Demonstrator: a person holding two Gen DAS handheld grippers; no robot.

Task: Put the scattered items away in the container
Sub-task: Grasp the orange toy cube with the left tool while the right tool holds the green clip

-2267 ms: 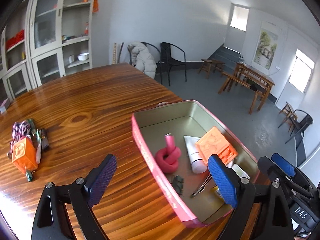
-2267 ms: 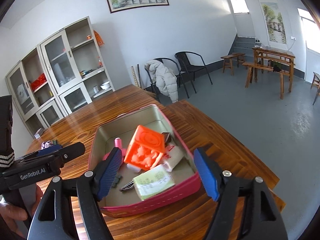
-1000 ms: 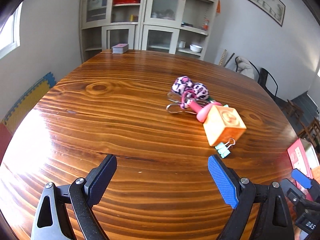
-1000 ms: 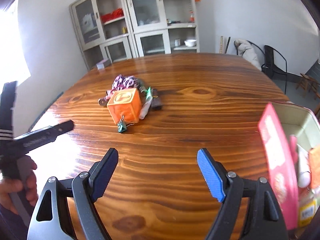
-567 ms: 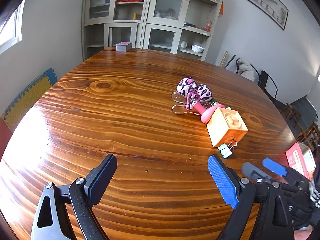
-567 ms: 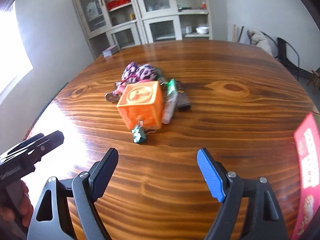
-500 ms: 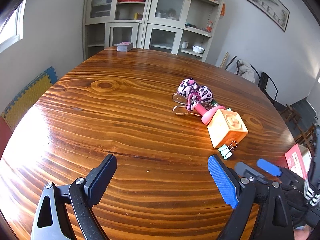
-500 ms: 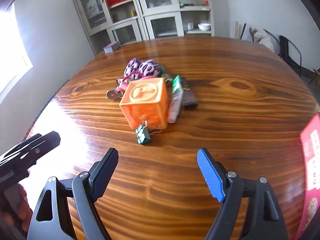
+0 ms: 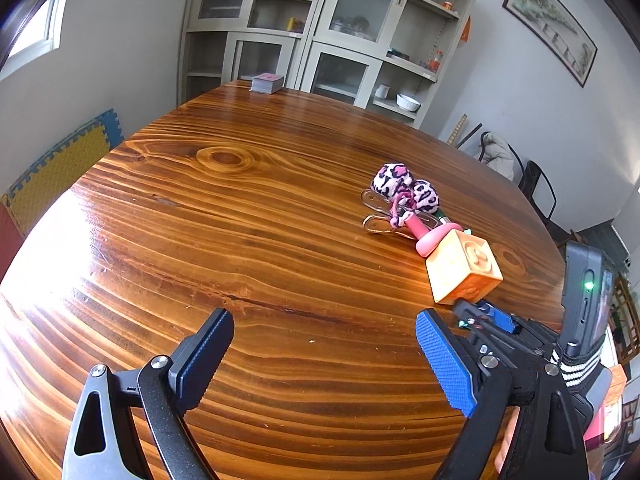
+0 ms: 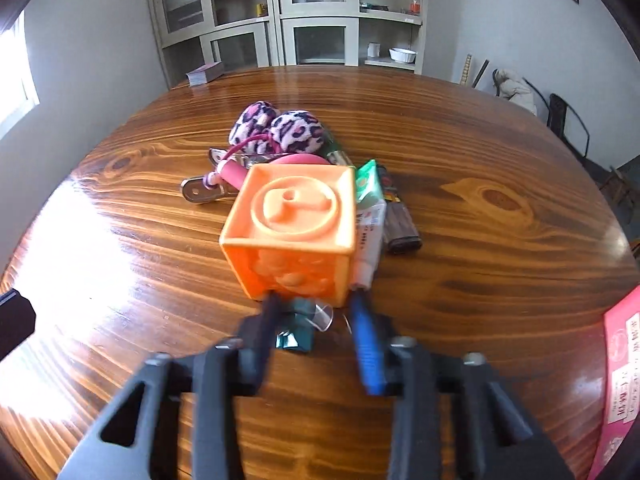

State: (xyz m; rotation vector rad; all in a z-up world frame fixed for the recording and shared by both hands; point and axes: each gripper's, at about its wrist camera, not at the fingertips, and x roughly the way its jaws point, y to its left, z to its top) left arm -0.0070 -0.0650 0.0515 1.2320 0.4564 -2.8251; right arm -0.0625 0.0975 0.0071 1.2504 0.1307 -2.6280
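Observation:
An orange cube (image 10: 294, 234) lies on the wooden table (image 10: 480, 152) in a pile with a pink leopard-print hair tie (image 10: 276, 130), a pink coil (image 10: 236, 172), a white tube (image 10: 370, 220), a dark lighter (image 10: 396, 218) and a green binder clip (image 10: 298, 326). My right gripper (image 10: 316, 320) has its jaws partly closed around the binder clip, just in front of the cube; whether the pads touch it is unclear. My left gripper (image 9: 320, 356) is open and empty, left of the pile. The cube (image 9: 464, 266) and right gripper (image 9: 480, 314) show in the left wrist view.
The pink container's wall (image 10: 620, 364) shows at the right edge. A deck of cards (image 9: 267, 82) lies at the table's far edge. Cabinets (image 9: 320, 40) stand behind the table. Chairs (image 10: 568, 128) stand to the right.
My right gripper has moved forward to the pile and narrowed its jaws around the green binder clip. My left gripper has stayed open and shifted only slightly.

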